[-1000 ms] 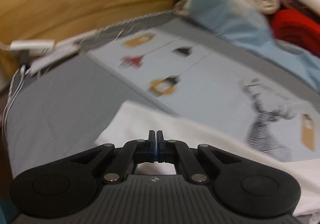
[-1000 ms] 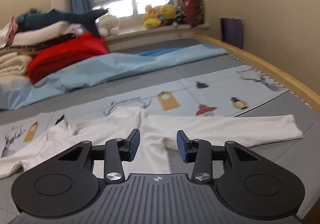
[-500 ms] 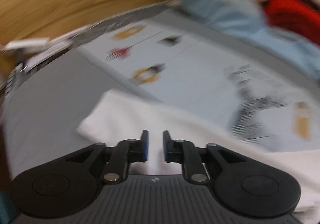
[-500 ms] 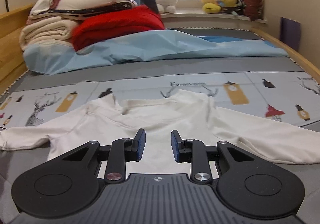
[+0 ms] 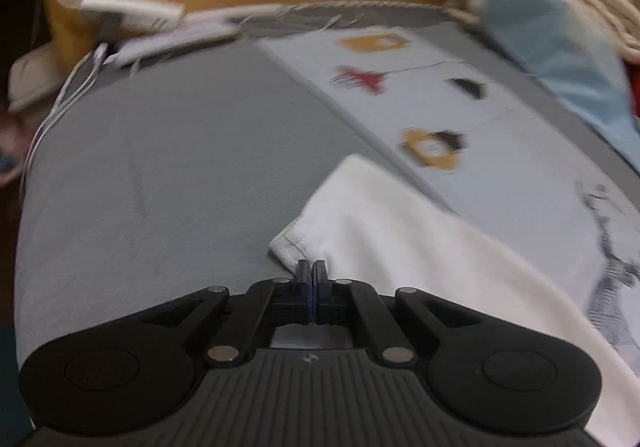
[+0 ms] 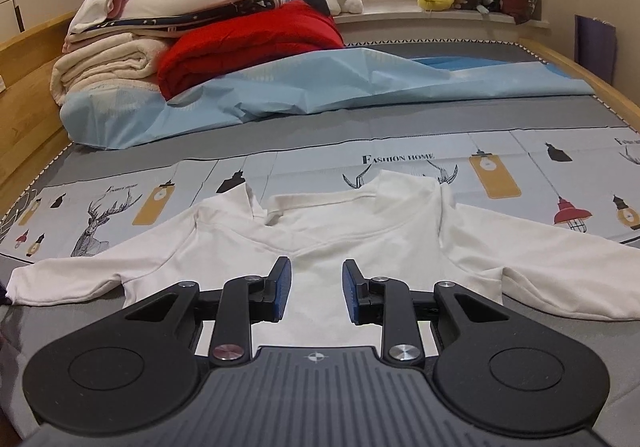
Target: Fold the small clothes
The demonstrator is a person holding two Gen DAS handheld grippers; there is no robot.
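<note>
The left gripper (image 5: 311,272) pinches the cuff of the shirt (image 6: 360,231); the right gripper (image 6: 315,289), parted, waits. Lift gently, carrying the sleeve inward flat.

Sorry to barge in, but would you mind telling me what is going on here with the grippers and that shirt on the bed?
A person with a gripper in each hand is about to fold a white long-sleeved shirt spread flat on the bed, sleeves out to both sides. The left gripper is shut at the cuff of one sleeve, though whether it pinches the fabric is unclear. The right gripper is open over the shirt's body. No fold is made yet.
</note>
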